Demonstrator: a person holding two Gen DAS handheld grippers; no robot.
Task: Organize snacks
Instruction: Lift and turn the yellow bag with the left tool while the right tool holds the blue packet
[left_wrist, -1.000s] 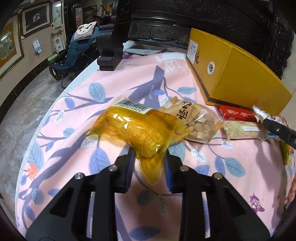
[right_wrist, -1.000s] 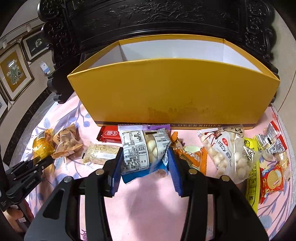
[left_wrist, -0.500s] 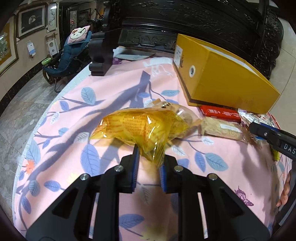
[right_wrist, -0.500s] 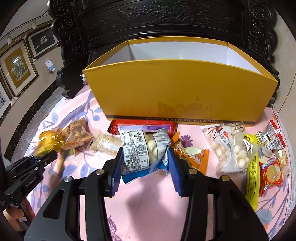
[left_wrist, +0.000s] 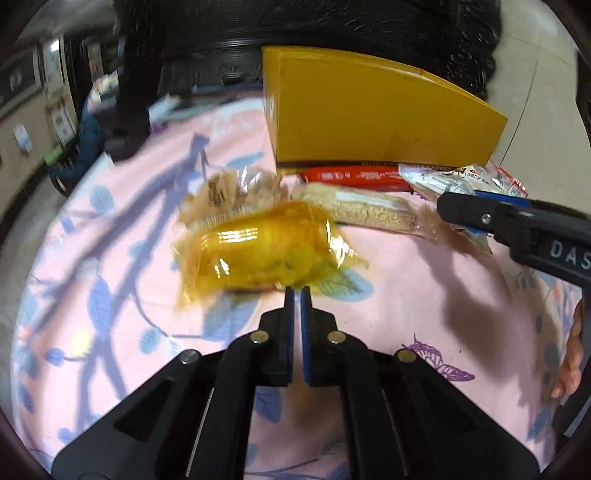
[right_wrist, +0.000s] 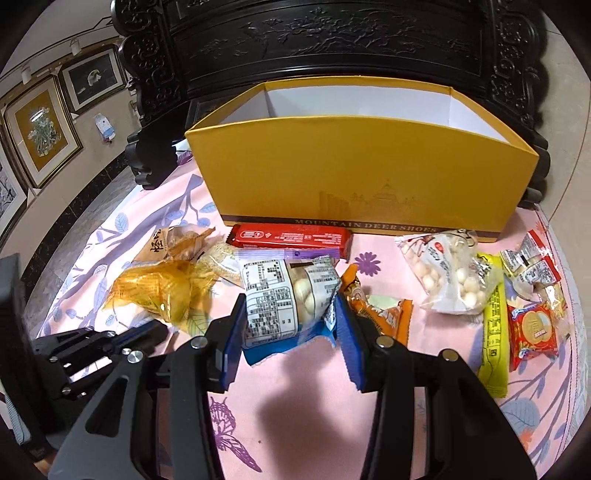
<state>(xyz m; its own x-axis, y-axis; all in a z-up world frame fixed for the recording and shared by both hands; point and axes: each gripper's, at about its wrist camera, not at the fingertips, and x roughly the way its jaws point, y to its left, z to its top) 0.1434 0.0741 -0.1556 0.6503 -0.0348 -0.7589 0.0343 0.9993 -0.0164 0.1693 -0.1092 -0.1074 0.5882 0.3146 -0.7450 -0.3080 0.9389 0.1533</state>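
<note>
The left gripper is clenched on the thin edge of the yellow vacuum-packed corn, a hold that lets the bulky body swing clear of the pink floral tablecloth. The right gripper clamps the white-and-blue bag of round snacks across its width. Both packets sit in front of the open yellow shoe box, probably bound for it, while other snacks lie scattered along its base.
</note>
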